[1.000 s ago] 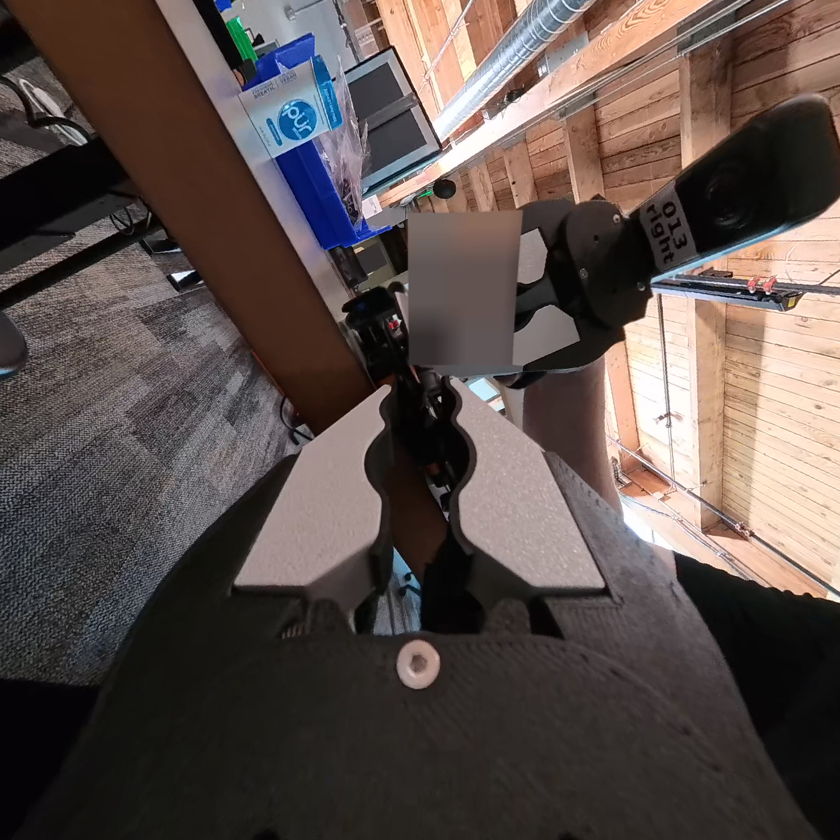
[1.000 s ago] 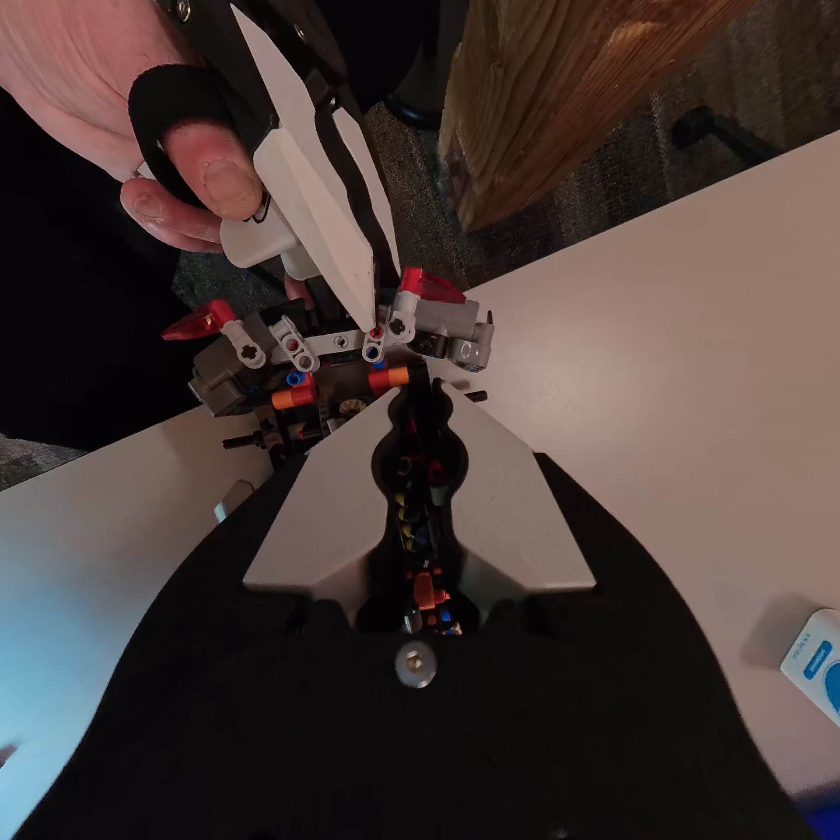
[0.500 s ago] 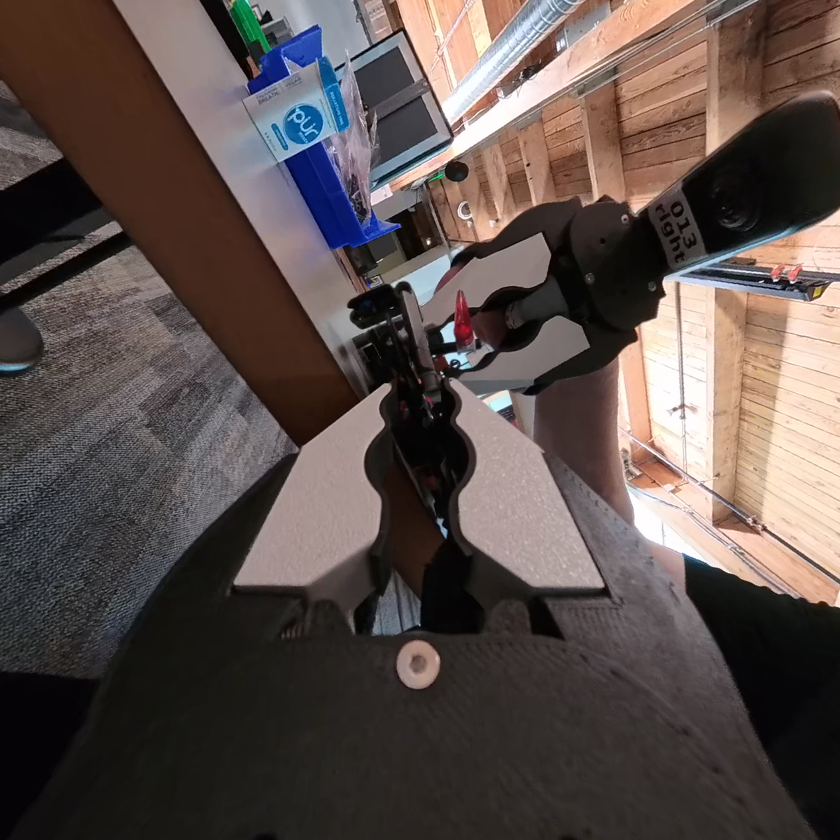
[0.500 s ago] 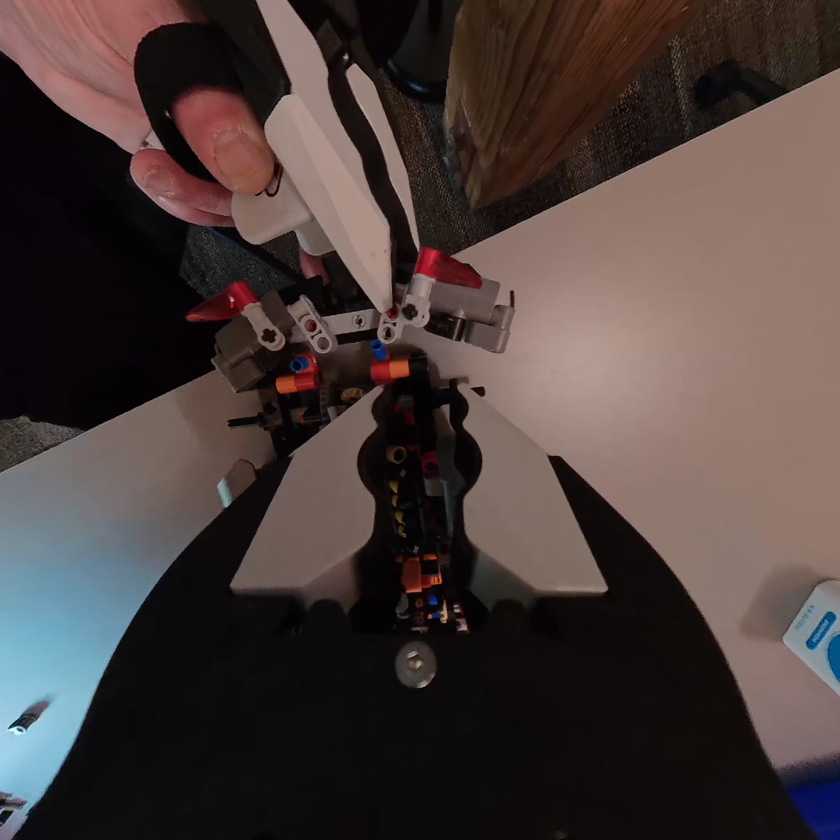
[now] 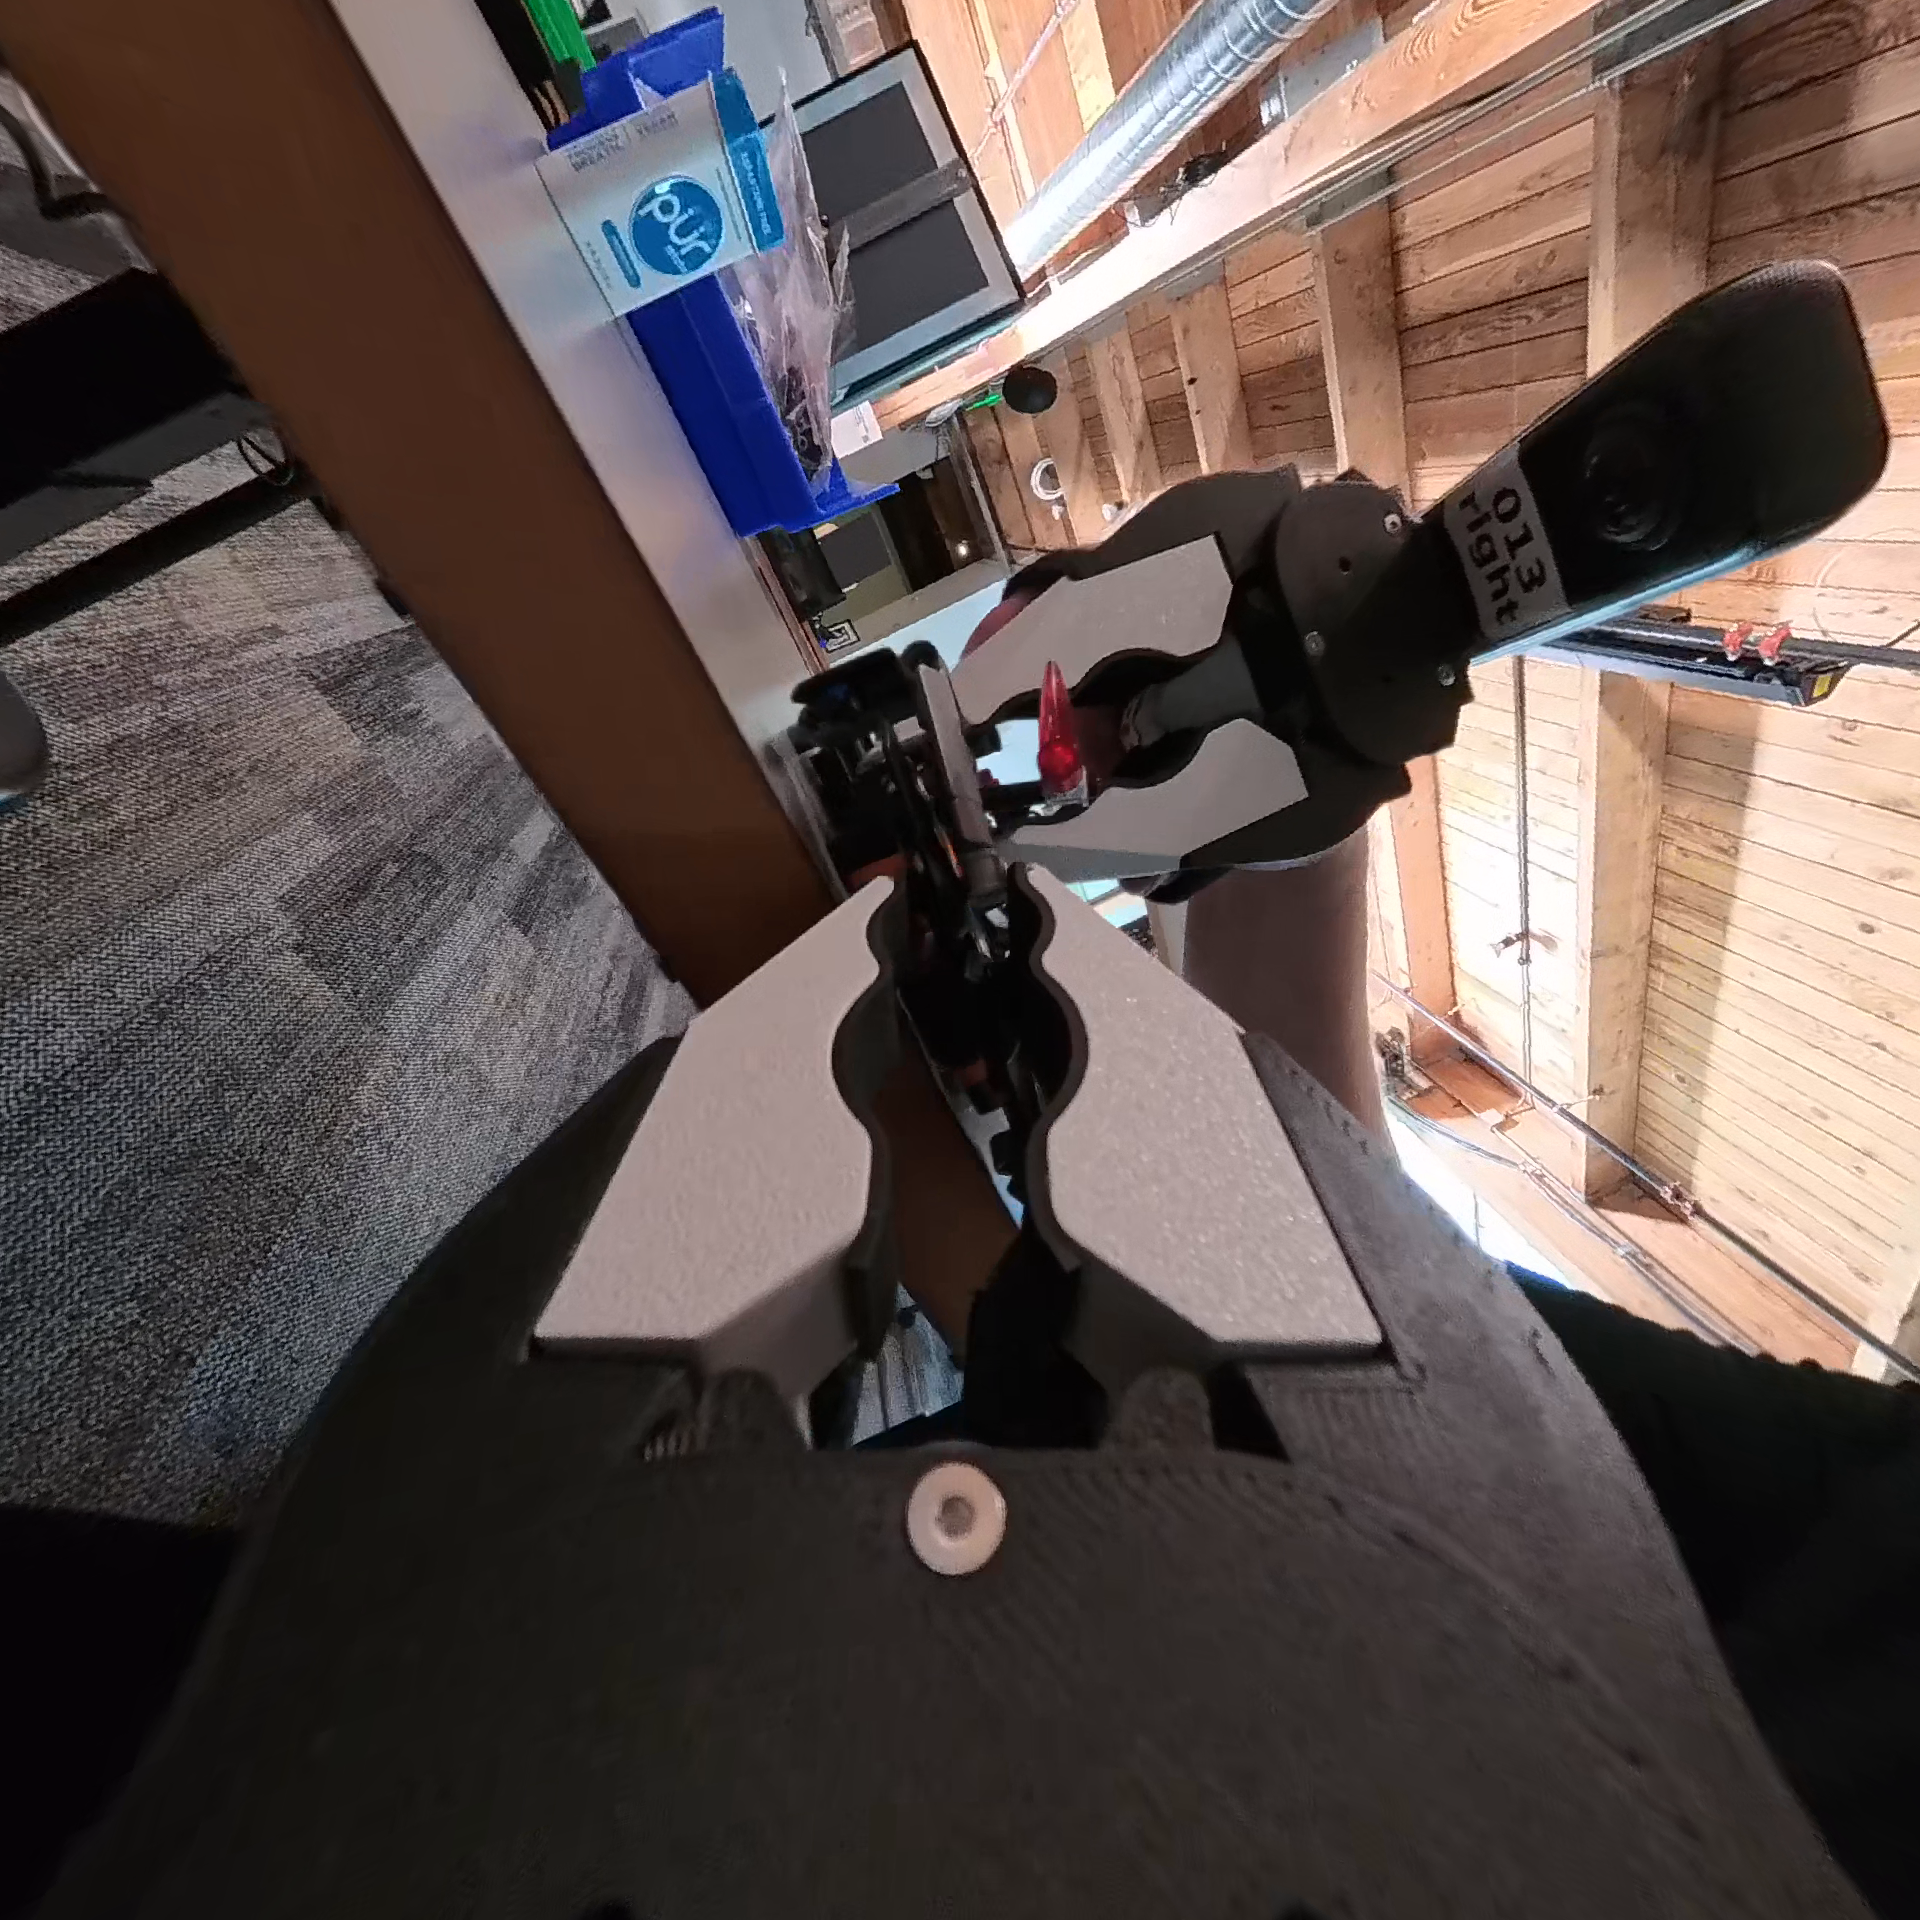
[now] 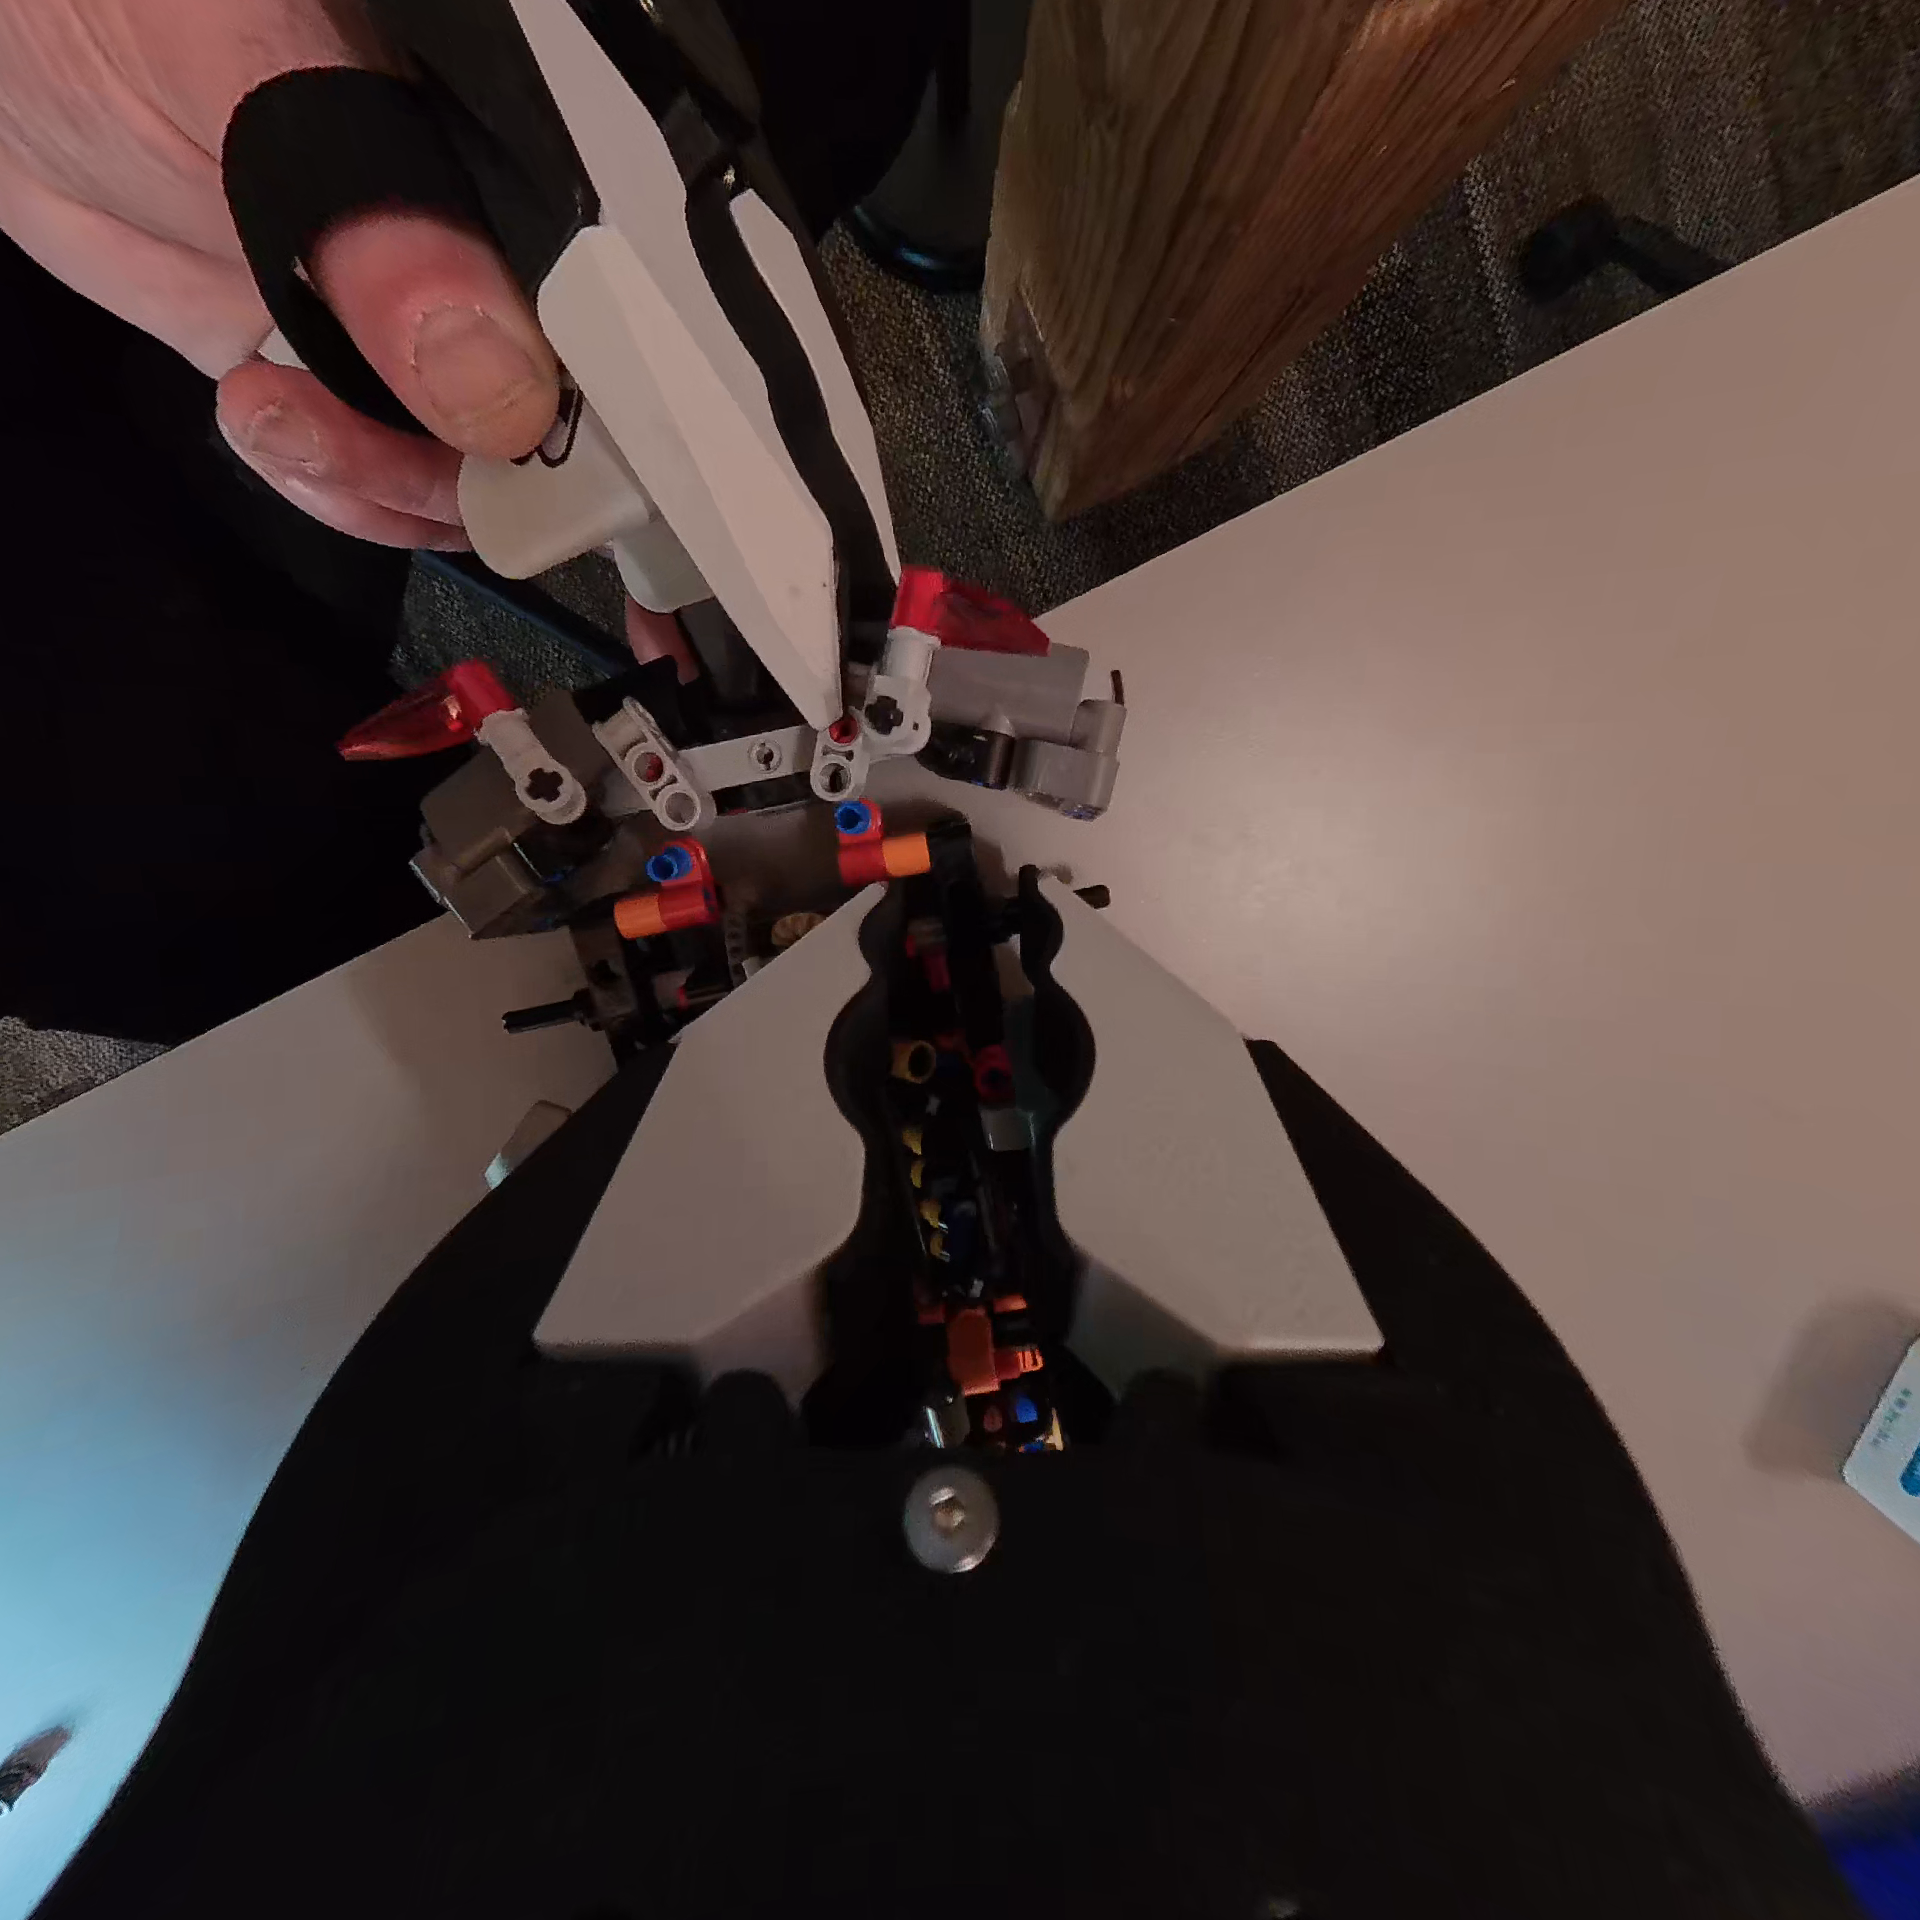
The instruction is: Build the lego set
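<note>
A Lego Technic model with a black body, grey front blocks, orange and blue pins and two clear red tips hangs over the corner of the white table. My right gripper is shut on its black body, which runs back between the fingers. My left gripper comes in from the upper left and is shut on the light grey front beam. In the left wrist view the model sits at my left gripper's tips, with the right gripper beyond it.
A person's hand holds the left gripper. A wooden post stands on the carpet past the table corner. A white-and-blue box lies on the table at the right. A blue bin and a monitor stand farther along the table. Only a small space, under 4 cm, lies between the two pairs of fingers.
Both grippers keep their hold. The model's grey front and the left gripper have shifted up and right in the right wrist view. More of the black body shows between the right fingers.
</note>
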Available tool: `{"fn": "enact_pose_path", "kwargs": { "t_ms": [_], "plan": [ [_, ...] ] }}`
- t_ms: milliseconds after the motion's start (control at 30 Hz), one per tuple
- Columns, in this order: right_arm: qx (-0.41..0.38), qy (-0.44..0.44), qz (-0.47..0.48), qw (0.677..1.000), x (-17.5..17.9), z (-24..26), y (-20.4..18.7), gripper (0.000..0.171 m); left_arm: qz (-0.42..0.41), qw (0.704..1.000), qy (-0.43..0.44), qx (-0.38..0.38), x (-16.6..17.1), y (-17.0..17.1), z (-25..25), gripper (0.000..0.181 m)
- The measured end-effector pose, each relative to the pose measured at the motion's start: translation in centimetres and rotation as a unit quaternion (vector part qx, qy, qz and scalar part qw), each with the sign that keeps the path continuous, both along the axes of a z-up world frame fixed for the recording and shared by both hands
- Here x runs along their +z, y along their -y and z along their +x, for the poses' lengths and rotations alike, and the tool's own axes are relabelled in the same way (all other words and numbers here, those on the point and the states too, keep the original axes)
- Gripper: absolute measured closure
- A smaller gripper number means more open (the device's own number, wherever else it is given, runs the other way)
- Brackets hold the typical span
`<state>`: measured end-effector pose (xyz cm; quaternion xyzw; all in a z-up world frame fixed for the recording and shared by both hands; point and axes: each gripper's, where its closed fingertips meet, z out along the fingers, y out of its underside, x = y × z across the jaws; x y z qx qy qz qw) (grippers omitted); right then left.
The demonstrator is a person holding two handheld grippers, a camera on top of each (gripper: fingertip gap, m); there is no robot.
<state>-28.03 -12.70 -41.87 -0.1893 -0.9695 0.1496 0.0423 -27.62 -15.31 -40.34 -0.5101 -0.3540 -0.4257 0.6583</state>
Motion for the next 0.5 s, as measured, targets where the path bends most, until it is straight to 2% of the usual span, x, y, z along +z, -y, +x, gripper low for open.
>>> {"fn": "enact_pose_path", "kwargs": {
  "t_ms": [167,500],
  "plan": [
    [0.000,-0.007,-0.001,1.000,-0.02,-0.02,0.02,0.152,0.009,1.000,0.021,0.013,0.09,-0.01,-0.17,0.165],
    [-0.001,-0.017,-0.003,1.000,-0.03,-0.08,0.03,0.153,-0.022,0.999,-0.006,0.026,0.24,-0.46,0.25,0.165]
  ]
}}
